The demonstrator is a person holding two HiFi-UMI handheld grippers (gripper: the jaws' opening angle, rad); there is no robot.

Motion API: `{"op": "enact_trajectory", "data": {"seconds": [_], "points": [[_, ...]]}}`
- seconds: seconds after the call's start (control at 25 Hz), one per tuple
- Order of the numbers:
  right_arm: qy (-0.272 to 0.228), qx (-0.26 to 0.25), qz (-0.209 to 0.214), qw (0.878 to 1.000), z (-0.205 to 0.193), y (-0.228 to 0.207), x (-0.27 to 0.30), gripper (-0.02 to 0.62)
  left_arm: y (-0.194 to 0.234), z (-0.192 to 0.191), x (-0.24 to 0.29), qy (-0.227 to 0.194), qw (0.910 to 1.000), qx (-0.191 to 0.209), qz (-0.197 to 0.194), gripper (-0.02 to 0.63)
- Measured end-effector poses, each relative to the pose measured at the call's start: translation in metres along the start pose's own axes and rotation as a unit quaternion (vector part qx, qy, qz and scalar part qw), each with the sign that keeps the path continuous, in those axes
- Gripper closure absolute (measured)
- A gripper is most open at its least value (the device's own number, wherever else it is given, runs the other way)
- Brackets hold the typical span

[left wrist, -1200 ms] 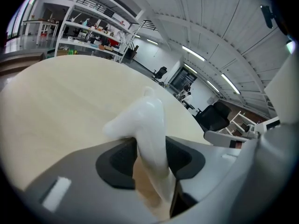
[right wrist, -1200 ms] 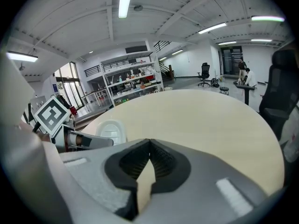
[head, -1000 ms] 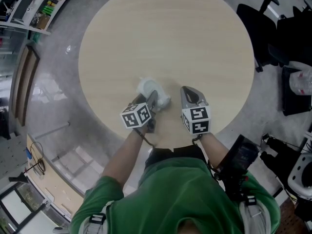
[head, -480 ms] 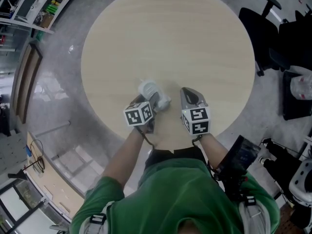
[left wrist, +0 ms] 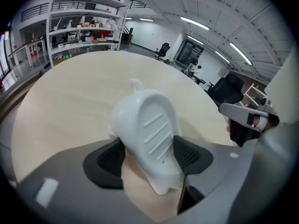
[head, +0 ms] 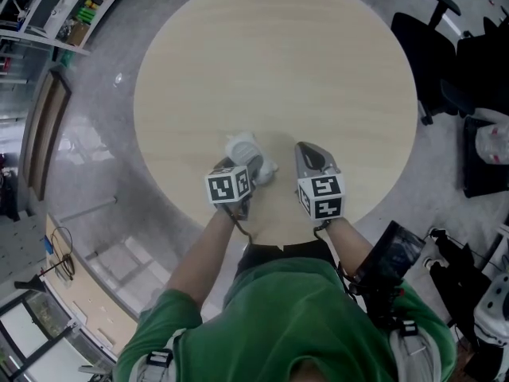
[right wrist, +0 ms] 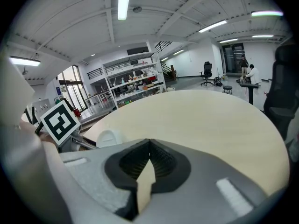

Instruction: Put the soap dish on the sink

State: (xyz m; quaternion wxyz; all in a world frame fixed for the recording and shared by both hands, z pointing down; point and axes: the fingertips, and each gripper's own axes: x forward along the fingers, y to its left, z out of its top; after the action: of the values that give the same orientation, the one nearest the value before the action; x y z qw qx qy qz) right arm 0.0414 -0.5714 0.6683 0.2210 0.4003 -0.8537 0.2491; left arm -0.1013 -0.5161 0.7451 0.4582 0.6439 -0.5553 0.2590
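A white soap dish point(head: 242, 147) with ribbed inner face sits on the round pale wood table point(head: 278, 62), near its front edge. In the left gripper view the dish point(left wrist: 147, 134) stands tilted between the two black pads. My left gripper point(head: 253, 165) is around the dish and its jaws are opening; the pads point(left wrist: 187, 154) sit close beside its sides without clearly pressing. To its right, my right gripper point(head: 310, 156) is shut and empty, held just above the table. The dish point(right wrist: 108, 137) shows at the left of the right gripper view. No sink is visible.
Black office chairs point(head: 433, 38) stand on the grey floor to the right of the table, with a white bag point(head: 491, 138) beyond them. Shelving point(head: 56, 6) is at the upper left. The table's front rim point(head: 278, 223) lies close to the person's body.
The left gripper has tipped and rolled a little over the dish, its marker cube shifting slightly right. The dish has stayed in place. The right gripper has not moved.
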Motion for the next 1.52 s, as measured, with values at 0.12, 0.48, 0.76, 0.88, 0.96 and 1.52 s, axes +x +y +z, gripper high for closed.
{"op": "enact_trajectory", "data": {"seconds": [0.12, 0.48, 0.76, 0.88, 0.96, 1.52], "points": [[-0.001, 0.0, 0.007, 1.0, 0.001, 0.005, 0.001, 0.592, 0.0, -0.008, -0.005, 0.028, 0.9992, 0.029, -0.001, 0.219], [-0.018, -0.007, 0.015, 1.0, 0.013, 0.009, 0.001, 0.592, -0.004, 0.003, -0.024, -0.006, 0.998, 0.062, 0.004, 0.089], [-0.031, -0.026, 0.004, 0.999, 0.02, 0.034, -0.02, 0.592, -0.003, 0.011, -0.066, -0.091, 0.9943, 0.054, -0.006, 0.222], [-0.041, -0.037, -0.007, 0.998, 0.027, 0.04, -0.032, 0.592, -0.012, 0.024, -0.087, -0.149, 0.9871, 0.057, -0.01, 0.35], [-0.047, -0.043, -0.012, 0.998, 0.03, 0.043, -0.039, 0.592, -0.021, 0.032, -0.101, -0.187, 0.9804, 0.061, -0.011, 0.437], [-0.097, -0.085, -0.009, 0.992, 0.038, 0.108, -0.109, 0.592, -0.072, 0.023, -0.2, -0.318, 0.9409, 0.101, -0.055, 0.6]]}}
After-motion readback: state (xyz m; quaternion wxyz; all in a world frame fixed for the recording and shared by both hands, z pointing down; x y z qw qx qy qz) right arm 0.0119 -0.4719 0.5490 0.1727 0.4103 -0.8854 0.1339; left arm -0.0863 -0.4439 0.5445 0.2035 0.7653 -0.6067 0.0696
